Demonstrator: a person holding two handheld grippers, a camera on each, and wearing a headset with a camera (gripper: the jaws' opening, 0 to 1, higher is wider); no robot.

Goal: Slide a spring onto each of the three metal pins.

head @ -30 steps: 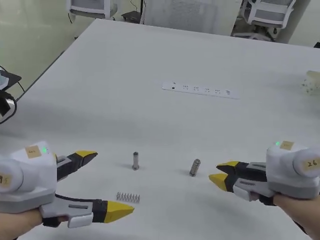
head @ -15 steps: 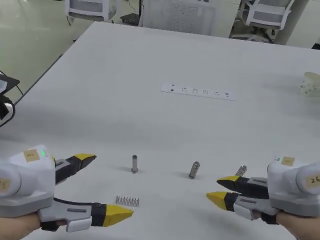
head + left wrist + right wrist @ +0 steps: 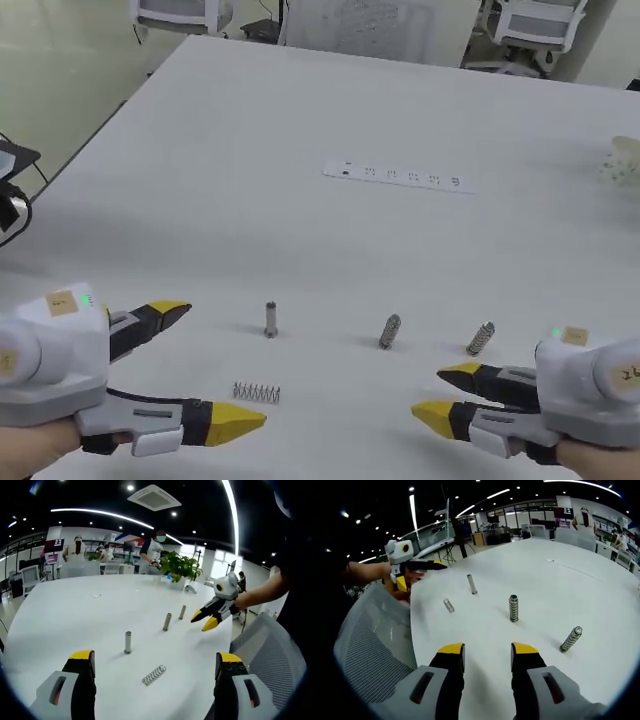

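Three metal pins stand in a row on the white table. The left pin is bare. Both the middle pin and the right pin wear a spring. A loose spring lies flat in front of the bare pin. My left gripper is open wide, just left of the loose spring. My right gripper is open and holds nothing, hovering in front of the two sprung pins.
A white power strip lies at mid-table beyond the pins. A pale object sits at the right edge. Office chairs stand past the far end. Dark cables hang off the left side.
My right gripper has drawn back toward me and lower, uncovering the right pin with its spring on. The left gripper has stayed put, still open wide.
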